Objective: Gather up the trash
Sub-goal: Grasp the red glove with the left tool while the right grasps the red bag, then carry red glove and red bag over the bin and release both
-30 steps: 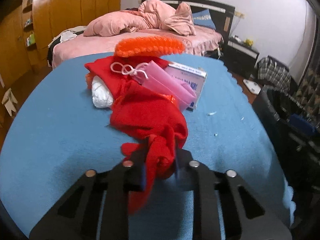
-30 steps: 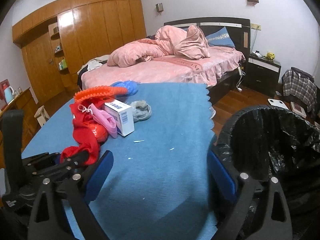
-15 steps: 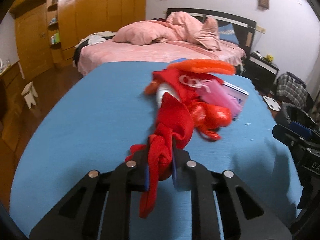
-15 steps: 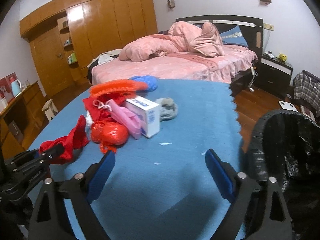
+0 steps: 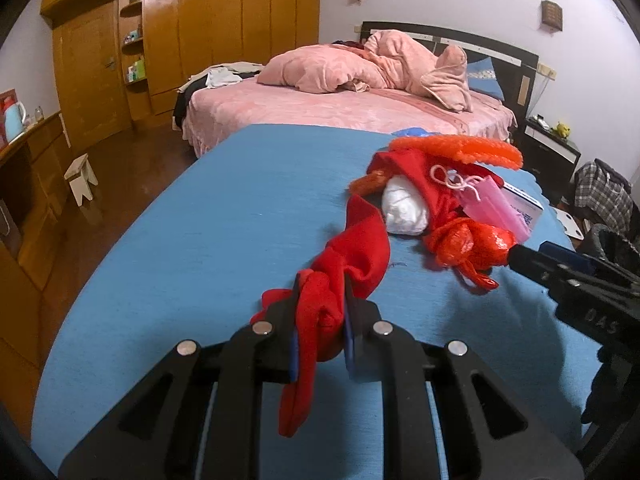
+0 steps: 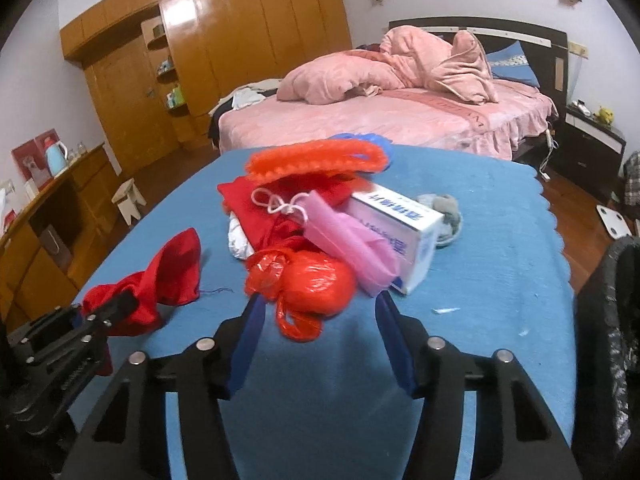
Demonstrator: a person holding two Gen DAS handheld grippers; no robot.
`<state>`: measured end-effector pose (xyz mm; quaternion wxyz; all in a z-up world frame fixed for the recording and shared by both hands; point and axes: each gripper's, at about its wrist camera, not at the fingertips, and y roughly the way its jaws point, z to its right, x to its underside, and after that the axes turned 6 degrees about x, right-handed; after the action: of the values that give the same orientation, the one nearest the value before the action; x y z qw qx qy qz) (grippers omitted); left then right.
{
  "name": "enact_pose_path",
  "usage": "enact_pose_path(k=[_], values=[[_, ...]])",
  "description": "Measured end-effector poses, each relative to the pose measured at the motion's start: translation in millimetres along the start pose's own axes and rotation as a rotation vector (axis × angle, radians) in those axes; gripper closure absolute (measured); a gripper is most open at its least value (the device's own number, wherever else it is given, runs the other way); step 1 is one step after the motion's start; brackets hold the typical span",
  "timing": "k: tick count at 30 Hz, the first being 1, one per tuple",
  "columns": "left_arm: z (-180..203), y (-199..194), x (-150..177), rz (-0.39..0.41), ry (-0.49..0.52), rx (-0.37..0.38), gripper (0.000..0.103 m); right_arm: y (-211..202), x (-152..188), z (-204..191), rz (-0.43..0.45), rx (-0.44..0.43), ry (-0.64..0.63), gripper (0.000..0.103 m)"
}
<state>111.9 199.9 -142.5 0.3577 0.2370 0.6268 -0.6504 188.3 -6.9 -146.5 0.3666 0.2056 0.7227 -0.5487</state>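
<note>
Surface: blue cloth (image 6: 500, 264) covers it, with a heap of things at its middle.
Left gripper (image 5: 320, 320): clamped tight on one end of a red cloth (image 5: 356, 256); the rest of the cloth trails away toward the heap, a loose end hanging below the jaws.
Right gripper (image 6: 318, 312): jaws have just been closing and stand apart, one either side of a knotted red plastic bag (image 6: 308, 280); pads not yet pressing on it.
Heap: pink face mask (image 6: 344, 236) with white ear loops lies on a white box (image 6: 400, 228), just behind the bag; orange net item (image 6: 316, 158) on top at the far side; white crumpled wad (image 5: 404, 210) to the left.
Bin: black-lined (image 6: 612, 320), beside the surface's right edge.
Background: pink bed (image 6: 400, 116), wooden wardrobe (image 6: 248, 40).
</note>
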Motion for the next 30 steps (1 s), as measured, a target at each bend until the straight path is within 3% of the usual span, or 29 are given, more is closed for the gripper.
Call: enact_pose_path(k=[7,9,10,13,25,28,30], values=[[-5.6,4.2,2.3,-0.008,-0.017,0.008,0.088,19.2,-1.9,-8.9,-0.034,0.009,-0.011,0.046],[-4.7,4.8,2.1,-0.009,-0.017,0.013,0.088,23.7,-3.2,-8.3,-0.049,-0.004,-0.009,0.054],[-4.5,4.7,2.0,-0.008,-0.018,0.015,0.088,23.9,-2.7,-8.5,-0.053,-0.015,-0.012,0.067],[-6.0,4.3,1.1,-0.006,-0.021,0.023,0.088,18.1,0.3,-9.8,-0.052,-0.027,-0.027,0.069],[15.3,2.3,9.8,-0.018,0.004,0.082,0.086,-18.0,19.4,18.6,-0.048,0.031,-0.023,0.069],[20.5,3.3,10.3,-0.022,0.013,0.094,0.080,-16.1,21.5,26.9,-0.059,0.035,-0.004,0.065],[20.9,3.7,10.1,-0.021,0.013,0.093,0.067,-15.5,20.3,29.2,-0.058,0.031,0.006,0.056]])
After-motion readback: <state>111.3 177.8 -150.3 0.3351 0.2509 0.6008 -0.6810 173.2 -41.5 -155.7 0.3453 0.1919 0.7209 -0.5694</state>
